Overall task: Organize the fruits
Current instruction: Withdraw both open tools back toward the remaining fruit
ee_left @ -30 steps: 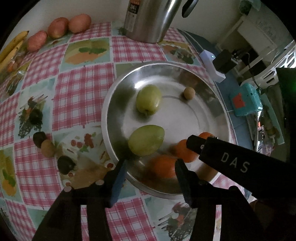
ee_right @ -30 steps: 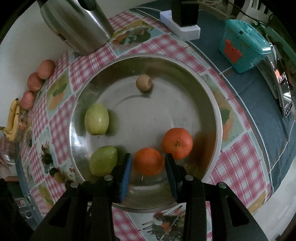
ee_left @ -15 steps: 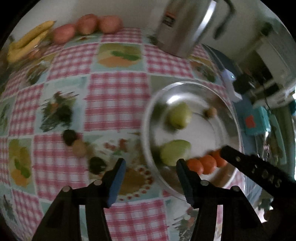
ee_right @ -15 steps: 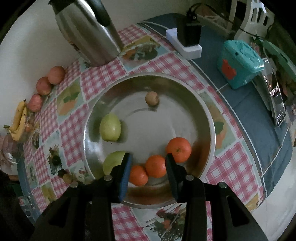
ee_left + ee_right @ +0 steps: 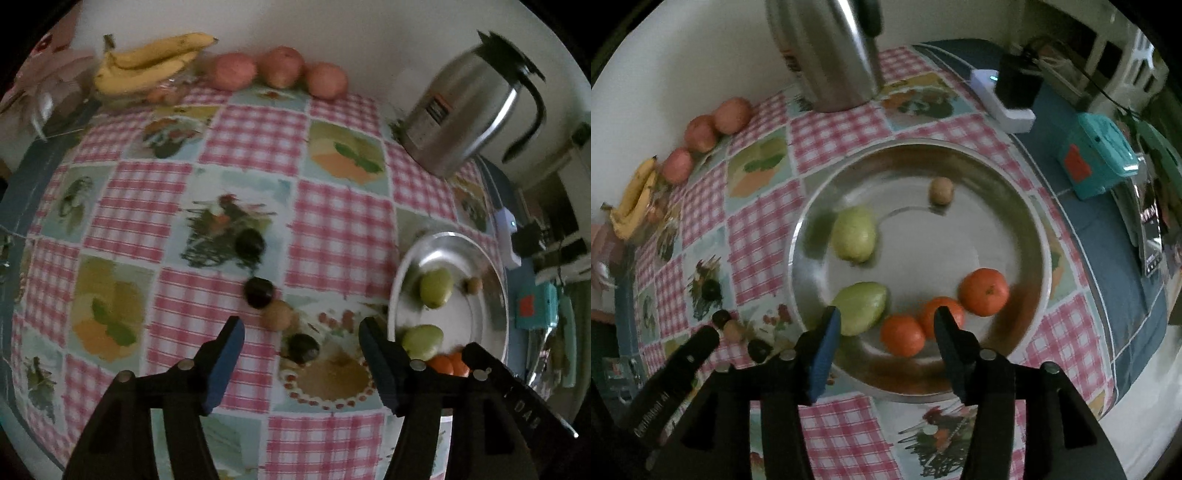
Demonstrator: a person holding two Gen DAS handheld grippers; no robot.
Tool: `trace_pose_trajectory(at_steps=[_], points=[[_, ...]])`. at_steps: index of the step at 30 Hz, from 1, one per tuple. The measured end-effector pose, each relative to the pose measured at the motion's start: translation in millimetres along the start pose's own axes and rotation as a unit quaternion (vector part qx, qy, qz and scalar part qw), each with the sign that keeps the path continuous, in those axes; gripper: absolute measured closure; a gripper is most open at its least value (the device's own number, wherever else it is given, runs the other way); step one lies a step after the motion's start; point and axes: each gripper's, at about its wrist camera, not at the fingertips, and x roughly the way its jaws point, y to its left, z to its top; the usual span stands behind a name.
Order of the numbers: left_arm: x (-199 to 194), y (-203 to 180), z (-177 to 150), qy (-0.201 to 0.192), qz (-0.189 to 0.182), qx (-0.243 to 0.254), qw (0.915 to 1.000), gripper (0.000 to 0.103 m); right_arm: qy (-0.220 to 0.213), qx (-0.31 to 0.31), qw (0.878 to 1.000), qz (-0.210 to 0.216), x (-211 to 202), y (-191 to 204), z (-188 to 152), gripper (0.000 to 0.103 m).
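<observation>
A round steel tray (image 5: 1027, 206) holds two green fruits (image 5: 854, 233), three oranges (image 5: 984, 291) and a small brown fruit (image 5: 941, 190). My right gripper (image 5: 886, 325) is open and empty above the tray's near rim, over one orange (image 5: 901, 335). My left gripper (image 5: 301, 334) is open and empty over the checked cloth left of the tray (image 5: 495, 280). Between its fingers lie a dark round fruit (image 5: 303, 348) and a small tan fruit (image 5: 277, 314); two more dark fruits (image 5: 258, 292) lie beyond.
A steel kettle (image 5: 469, 114) stands at the back right. Three red apples (image 5: 280, 66) and bananas (image 5: 147, 66) line the wall. A white power strip (image 5: 1001, 99) and a teal box (image 5: 1097, 155) lie right of the tray.
My left gripper has swung left, off the tray and over the small loose fruits on the cloth. My right gripper has drawn back and up and opened wider; an orange now lies free in the tray.
</observation>
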Motion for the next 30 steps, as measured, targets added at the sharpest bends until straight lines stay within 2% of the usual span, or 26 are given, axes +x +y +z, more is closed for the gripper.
trace_pose_trajectory(at_steps=[8,20,24,26,27,28,30], points=[[-14,16,10,-0.021,0.003,-0.025,0.9995,0.029,-0.011,-0.022,1.0,0.0,-6,17,-3,0.044],[-14,16,8,-0.019,0.007,-0.025,0.9995,0.026,-0.007,-0.031,0.999,-0.001,-1,21,-3,0.042],[-10,16,7,-0.016,0.014,-0.021,0.9995,0.021,-0.003,-0.029,1.0,-0.002,2,18,-3,0.039],[-7,15,6,-0.015,0.023,-0.018,0.9995,0.016,-0.002,-0.028,1.0,-0.002,4,18,-3,0.034],[-6,16,6,-0.015,0.026,-0.017,0.9994,0.008,-0.002,-0.028,1.0,-0.003,5,18,-3,0.028],[-5,16,6,-0.017,0.03,-0.017,0.9993,0.003,-0.002,-0.028,1.0,-0.004,6,18,-3,0.026],[-5,16,6,-0.019,0.033,-0.015,0.9992,0.002,-0.005,-0.03,1.0,-0.007,6,18,-3,0.025]])
